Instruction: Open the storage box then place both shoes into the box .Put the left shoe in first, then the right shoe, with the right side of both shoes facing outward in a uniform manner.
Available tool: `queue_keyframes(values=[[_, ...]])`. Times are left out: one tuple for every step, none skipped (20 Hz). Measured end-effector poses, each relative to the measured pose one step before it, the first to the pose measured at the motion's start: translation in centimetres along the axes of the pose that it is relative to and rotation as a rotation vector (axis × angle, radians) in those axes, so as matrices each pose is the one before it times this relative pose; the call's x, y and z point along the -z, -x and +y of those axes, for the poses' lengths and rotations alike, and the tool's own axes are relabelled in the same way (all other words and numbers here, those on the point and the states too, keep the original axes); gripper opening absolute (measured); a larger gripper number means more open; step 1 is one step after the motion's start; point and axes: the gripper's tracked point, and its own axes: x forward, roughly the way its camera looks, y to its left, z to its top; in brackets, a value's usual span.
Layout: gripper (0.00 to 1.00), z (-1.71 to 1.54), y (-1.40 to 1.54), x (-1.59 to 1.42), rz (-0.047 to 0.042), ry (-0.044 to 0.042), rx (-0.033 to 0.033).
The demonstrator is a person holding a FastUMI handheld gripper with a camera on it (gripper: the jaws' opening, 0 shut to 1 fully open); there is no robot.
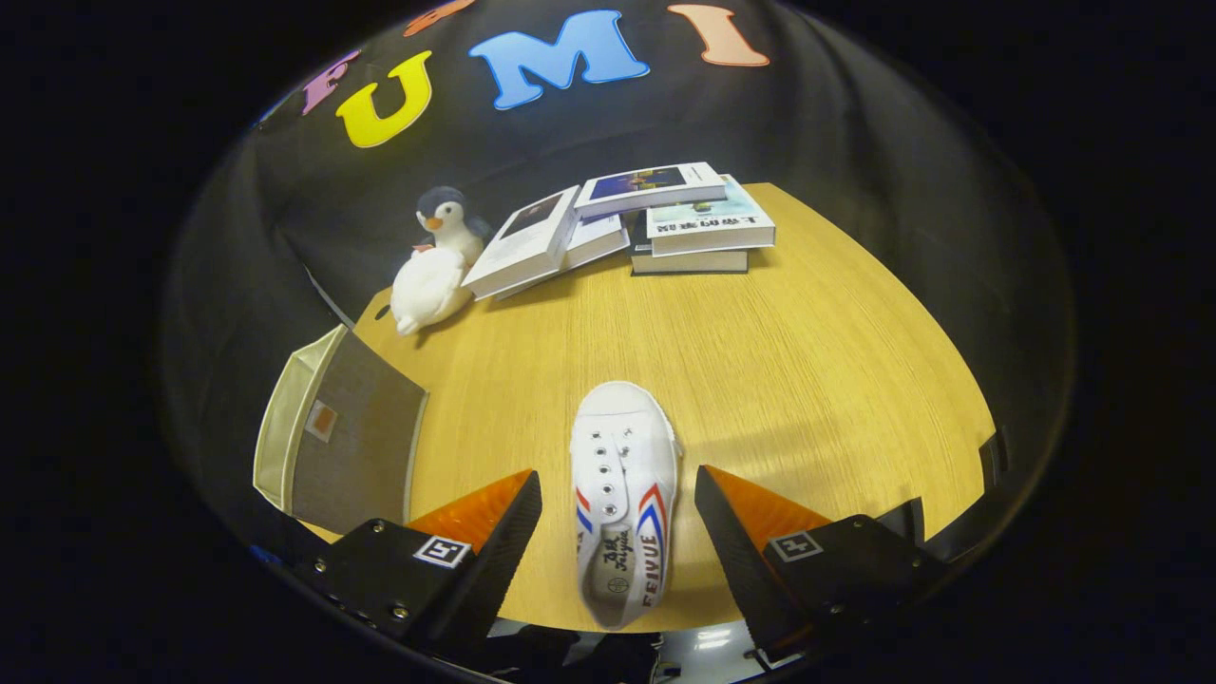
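Observation:
A white canvas shoe (622, 499) with red and blue stripes lies on the wooden table (760, 361), toe pointing away from me, heel at the table's near edge. My gripper (617, 499) is open, one finger on each side of the shoe with a gap to both; neither finger touches it. The storage box (332, 437), beige with a grey flap, stands open at the table's left edge, just left of and beyond my left finger (503, 532). I cannot see what lies inside it.
A plush penguin (439, 256) sits at the far left of the table. Beside it, at the back, lies a loose pile of books (646, 223). Bare tabletop stretches between the shoe and the books and off to the right.

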Motion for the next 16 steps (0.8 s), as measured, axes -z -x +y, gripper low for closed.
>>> queue_keyframes(values=[[0.98, -0.508, -0.24, 0.402, 0.01352, 0.01006, 0.01057], [0.98, -0.552, -0.387, 0.538, 0.0158, 0.01091, 0.01162], [0.98, -0.446, -0.376, 0.489, 0.01883, 0.01303, 0.01131], [0.98, -0.391, -0.319, 0.569, 0.01761, 0.0151, 0.01108], [0.98, -0.264, -0.284, 0.343, 0.01078, 0.01594, 0.01025], [0.98, -0.182, -0.408, 0.358, 0.01179, 0.01624, 0.00646], [0.98, -0.104, -0.346, 0.394, 0.01126, 0.01536, 0.00591], [0.98, -0.118, -0.277, 0.233, 0.00902, 0.01394, 0.00712], [0.98, -0.06, -0.353, 0.18, 0.01187, 0.012, 0.00354], [0.98, 0.127, -0.343, 0.251, 0.01116, 0.00919, -0.00174], [0.98, 0.098, -0.308, 0.155, 0.0095, 0.00931, 0.00147], [0.98, 0.17, -0.295, 0.065, 0.00624, 0.00885, -0.00085], [0.92, 0.056, -0.331, 0.067, 0.00688, 0.01151, 0.00457], [0.91, 0.089, -0.274, 0.135, 0.00946, 0.01332, 0.00471], [0.91, 0.037, -0.414, 0.143, 0.00709, 0.01282, 0.00549], [0.91, 0.056, -0.365, 0.26, 0.00983, 0.01252, 0.00751]])
